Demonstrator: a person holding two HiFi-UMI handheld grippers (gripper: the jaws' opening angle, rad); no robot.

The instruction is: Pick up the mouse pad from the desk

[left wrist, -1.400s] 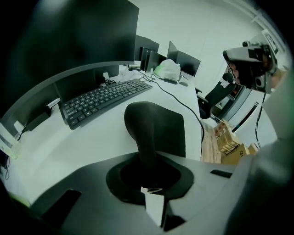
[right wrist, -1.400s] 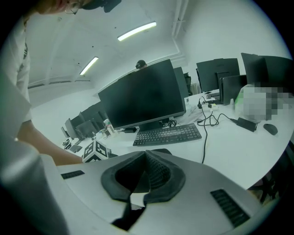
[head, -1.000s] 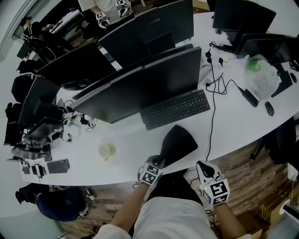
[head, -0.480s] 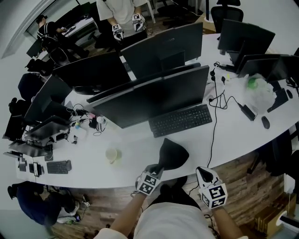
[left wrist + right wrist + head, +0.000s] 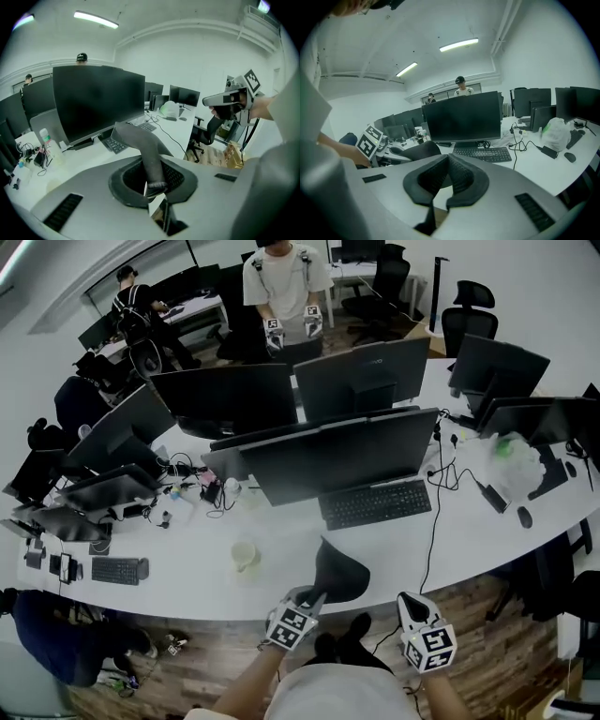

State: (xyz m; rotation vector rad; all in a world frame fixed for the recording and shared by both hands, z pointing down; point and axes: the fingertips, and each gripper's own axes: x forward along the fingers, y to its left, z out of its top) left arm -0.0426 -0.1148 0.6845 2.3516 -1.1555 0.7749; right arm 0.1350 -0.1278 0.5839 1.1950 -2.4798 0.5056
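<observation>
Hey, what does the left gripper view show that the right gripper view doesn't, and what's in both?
Only the left gripper view: the left gripper shut on the mouse pad, the right gripper from outside, a bottle. Only the right gripper view: the right gripper's jaws together, empty, and the left gripper's marker cube. Both: the mouse pad, monitor, keyboard, white bag.

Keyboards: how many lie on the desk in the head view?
2: a black keyboard before the nearest monitor, a small keyboard at far left; monitors may hide others.
</observation>
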